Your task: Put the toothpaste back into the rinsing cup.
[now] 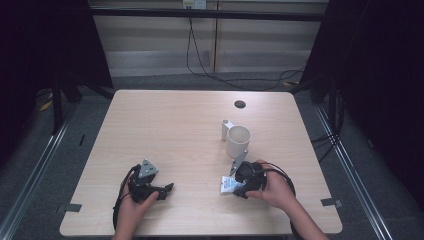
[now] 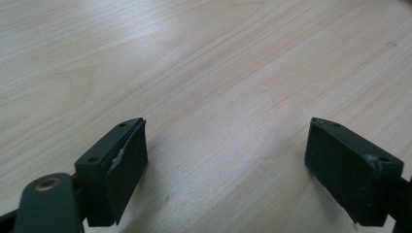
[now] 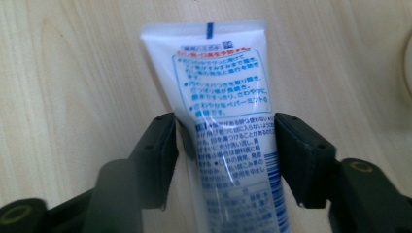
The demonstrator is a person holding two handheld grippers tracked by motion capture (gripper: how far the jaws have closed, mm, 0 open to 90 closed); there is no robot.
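We see our right claw [image 3: 226,150] clenched across a soft white plastic tube [image 3: 228,136] printed in blue and red, its long axis along the jaws, flat crimped end pointing away, above the pale woodgrain counter [image 1: 170,125]. Our left claw [image 2: 226,160] hangs released.

tube [image 3: 228,145] cap end cut off at bottom edge, print blurred

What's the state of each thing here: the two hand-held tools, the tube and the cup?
Left tool: open, nothing between its jaws, low over the table.
Right tool: shut on the tube, jaws against both its sides.
Tube: flat on the table, printed side up.
Cup: upright, looks empty, standing apart from the tube.
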